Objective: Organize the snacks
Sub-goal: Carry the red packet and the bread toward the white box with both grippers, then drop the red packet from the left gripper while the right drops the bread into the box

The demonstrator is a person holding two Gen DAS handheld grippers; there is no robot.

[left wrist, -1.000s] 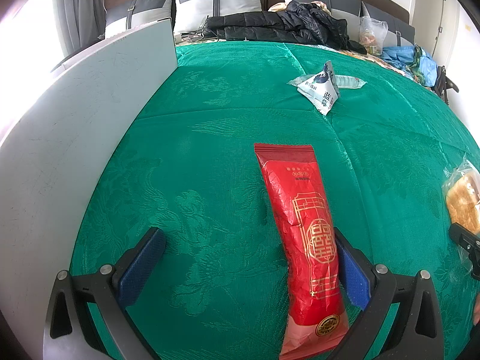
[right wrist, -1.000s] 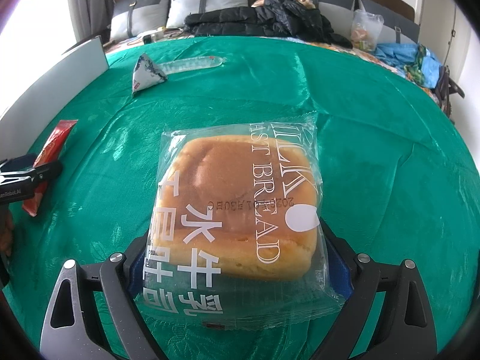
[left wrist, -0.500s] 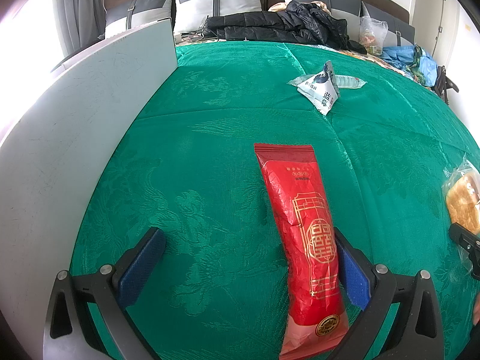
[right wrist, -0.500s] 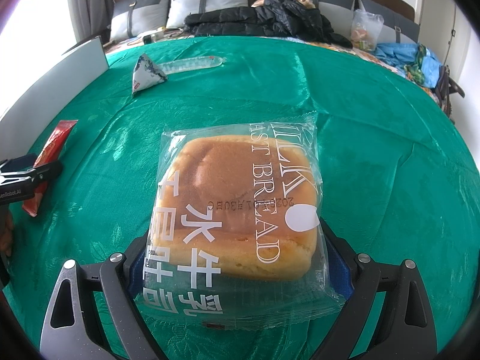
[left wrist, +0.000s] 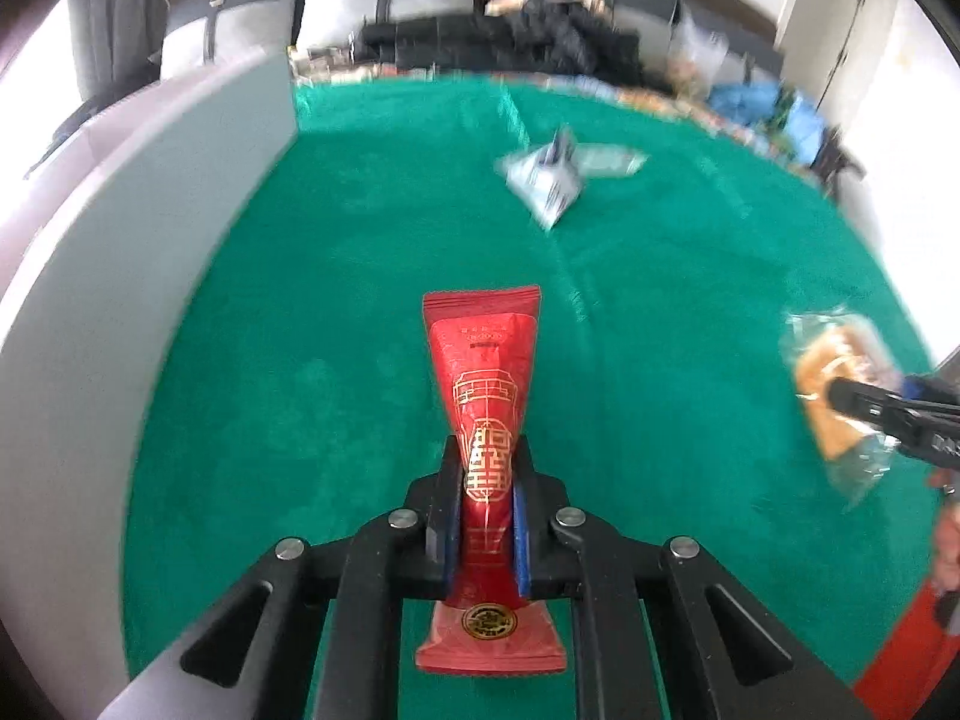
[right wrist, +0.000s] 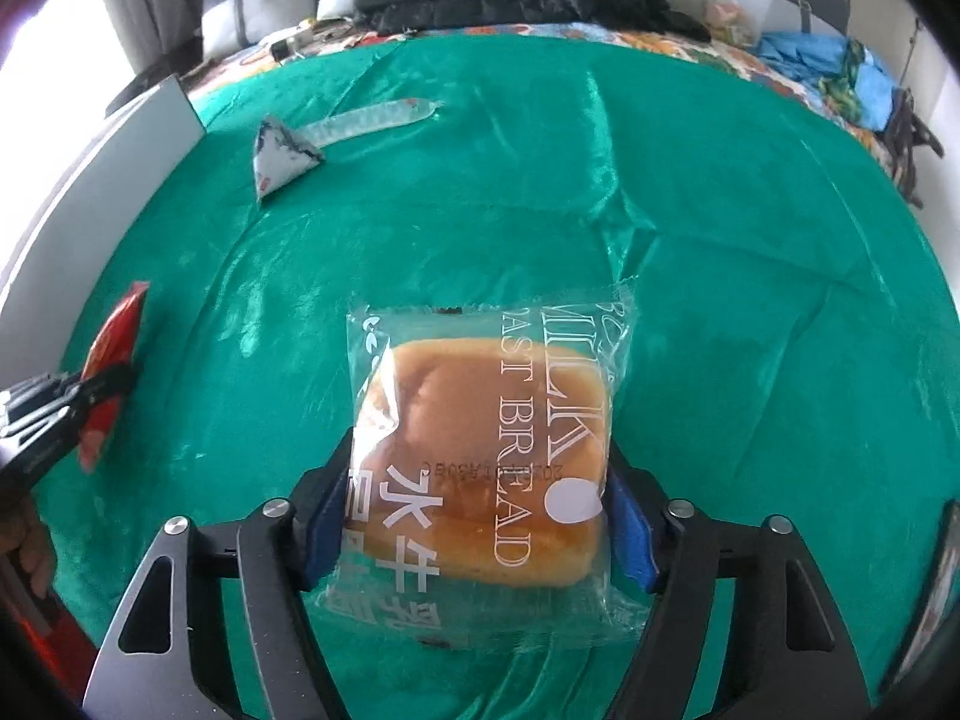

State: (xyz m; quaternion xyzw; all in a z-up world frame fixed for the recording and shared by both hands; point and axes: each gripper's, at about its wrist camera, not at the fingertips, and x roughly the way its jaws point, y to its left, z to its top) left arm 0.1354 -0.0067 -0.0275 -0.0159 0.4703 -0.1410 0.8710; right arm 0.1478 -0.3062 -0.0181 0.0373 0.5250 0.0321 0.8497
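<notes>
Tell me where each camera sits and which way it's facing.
Left wrist: on the left tool, looking down its fingers at the long red foil packet it clamps.
Right wrist: on the right tool, jaws closing around the clear-wrapped milk bread.
Shared: green satin cloth, triangular white packet; each sees the other tool.

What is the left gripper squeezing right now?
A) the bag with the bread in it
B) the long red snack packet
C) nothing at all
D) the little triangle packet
B: in the left wrist view the left gripper has its blue pads pinched tight on the long red snack packet, while the bagged bread sits between the right gripper's closing jaws.
</notes>
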